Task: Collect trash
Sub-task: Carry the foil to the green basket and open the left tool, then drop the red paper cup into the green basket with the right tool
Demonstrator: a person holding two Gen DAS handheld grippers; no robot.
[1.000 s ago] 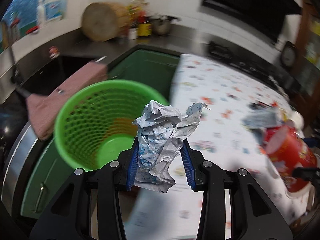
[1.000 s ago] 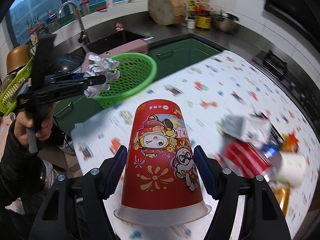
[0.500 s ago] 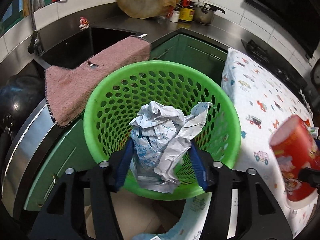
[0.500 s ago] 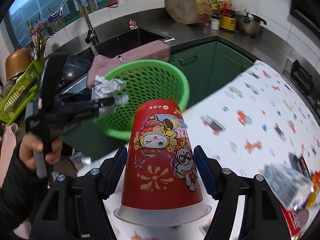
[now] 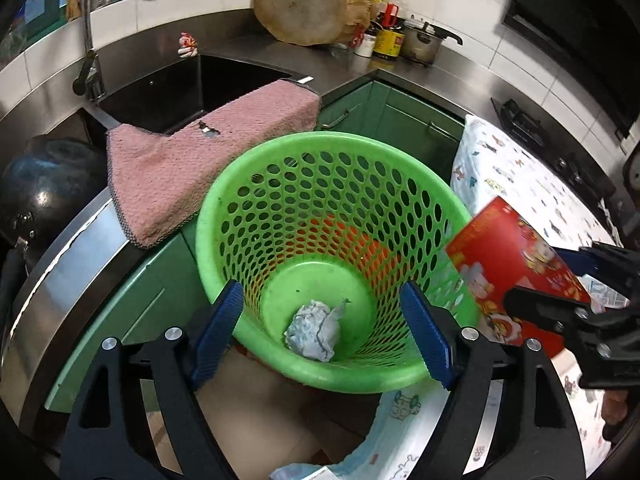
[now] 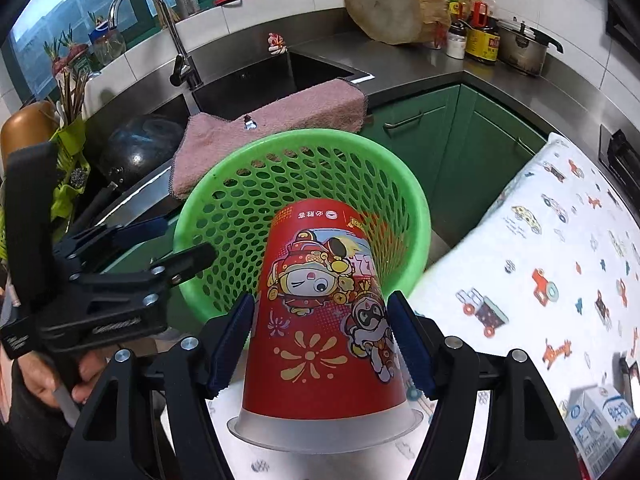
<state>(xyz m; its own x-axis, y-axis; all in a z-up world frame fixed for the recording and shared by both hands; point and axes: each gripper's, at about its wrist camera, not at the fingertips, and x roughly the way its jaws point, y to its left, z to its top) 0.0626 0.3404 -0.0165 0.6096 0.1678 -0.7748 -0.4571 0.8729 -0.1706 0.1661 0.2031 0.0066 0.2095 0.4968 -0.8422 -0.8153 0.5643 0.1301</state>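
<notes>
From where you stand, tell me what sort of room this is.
Most likely a home kitchen: a sink with a curved faucet, green cabinets under a steel counter, and a metal pot beside sauce bottles.

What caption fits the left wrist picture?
Open left tongs above a green basket holding crumpled paper, red cup arriving.

A crumpled paper wad point(image 5: 314, 330) lies at six o'clock on the green basket's point(image 5: 224, 216) floor; a red cup point(image 6: 320, 320), mouth-down, is at its four o'clock rim.

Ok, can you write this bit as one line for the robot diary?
left gripper: open | crumpled paper: in green basket | right gripper: holding red cup
</notes>
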